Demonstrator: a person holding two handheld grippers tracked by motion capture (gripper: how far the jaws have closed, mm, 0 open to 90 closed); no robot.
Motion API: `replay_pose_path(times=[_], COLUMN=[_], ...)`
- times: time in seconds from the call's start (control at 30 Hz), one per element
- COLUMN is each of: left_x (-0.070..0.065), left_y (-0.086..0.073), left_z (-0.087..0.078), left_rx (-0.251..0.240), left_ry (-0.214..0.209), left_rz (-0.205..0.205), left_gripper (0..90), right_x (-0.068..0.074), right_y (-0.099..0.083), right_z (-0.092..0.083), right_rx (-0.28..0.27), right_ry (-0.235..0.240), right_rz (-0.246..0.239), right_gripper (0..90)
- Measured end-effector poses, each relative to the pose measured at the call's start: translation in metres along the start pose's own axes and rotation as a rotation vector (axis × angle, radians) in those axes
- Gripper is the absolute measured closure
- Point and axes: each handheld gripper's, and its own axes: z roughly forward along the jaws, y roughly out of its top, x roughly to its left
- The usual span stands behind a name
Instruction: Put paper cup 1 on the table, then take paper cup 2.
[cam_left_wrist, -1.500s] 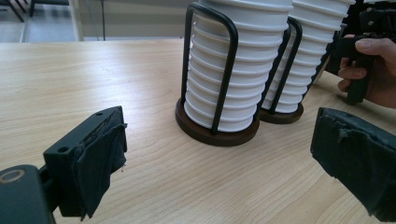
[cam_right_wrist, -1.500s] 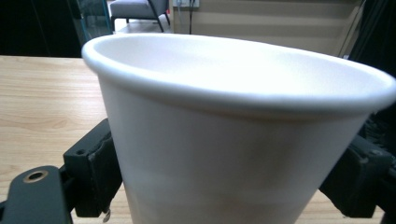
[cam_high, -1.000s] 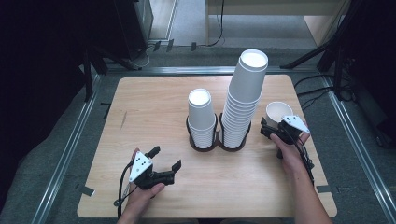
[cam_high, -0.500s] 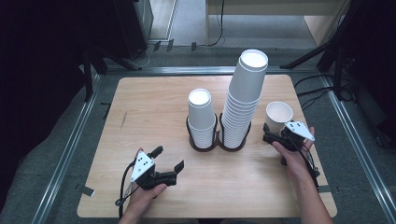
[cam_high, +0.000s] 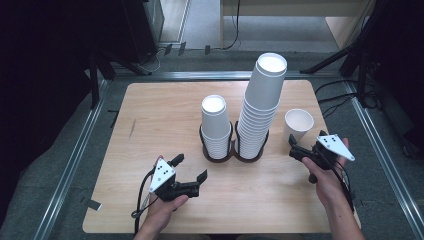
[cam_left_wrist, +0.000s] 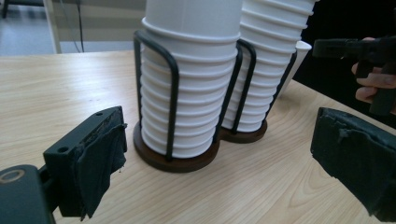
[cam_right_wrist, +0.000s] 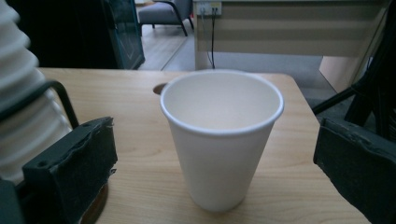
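A single white paper cup (cam_high: 298, 124) (cam_right_wrist: 222, 140) stands upright on the wooden table (cam_high: 150, 120) at the right. My right gripper (cam_high: 306, 144) (cam_right_wrist: 215, 172) is open just short of it; the cup stands ahead of the wide-apart jaws, untouched. Left of it, a tall stack of cups (cam_high: 260, 105) (cam_left_wrist: 275, 70) and a short stack (cam_high: 216, 125) (cam_left_wrist: 191, 84) sit in a black wire holder (cam_high: 235, 155) (cam_left_wrist: 173, 93). My left gripper (cam_high: 190, 168) (cam_left_wrist: 224, 163) is open and empty near the front, pointing at the short stack.
Metal rails (cam_high: 75, 160) run along the table's left, right and far sides. Dark stands and cables (cam_high: 350, 95) crowd the floor beyond the far corners. The table's right edge lies close behind my right hand (cam_high: 327, 182).
My right gripper has drawn back a little toward the near edge, away from the single cup, which stays put. My left gripper has shifted slightly right.
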Motion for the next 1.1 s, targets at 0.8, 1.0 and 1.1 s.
replay_pose_path(times=[0.8,1.0,1.1], left_x=[-0.051,-0.058,-0.060], left_y=[0.055,0.060,0.062], left_z=[0.056,0.067,0.072], left_rx=[-0.028,-0.022,-0.018], left_ry=[-0.056,-0.055,-0.043], left_rz=[0.056,0.047,0.047], left_gripper=[3.7,3.7,3.6], right_x=[0.051,0.066,0.074], right_y=[0.113,0.126,0.132], right_z=[-0.059,-0.060,-0.060], right_rx=[-0.139,-0.156,-0.160], right_ry=[0.192,0.244,0.261], right_rz=[0.001,0.013,0.001], right_gripper=[0.0,0.0,0.0])
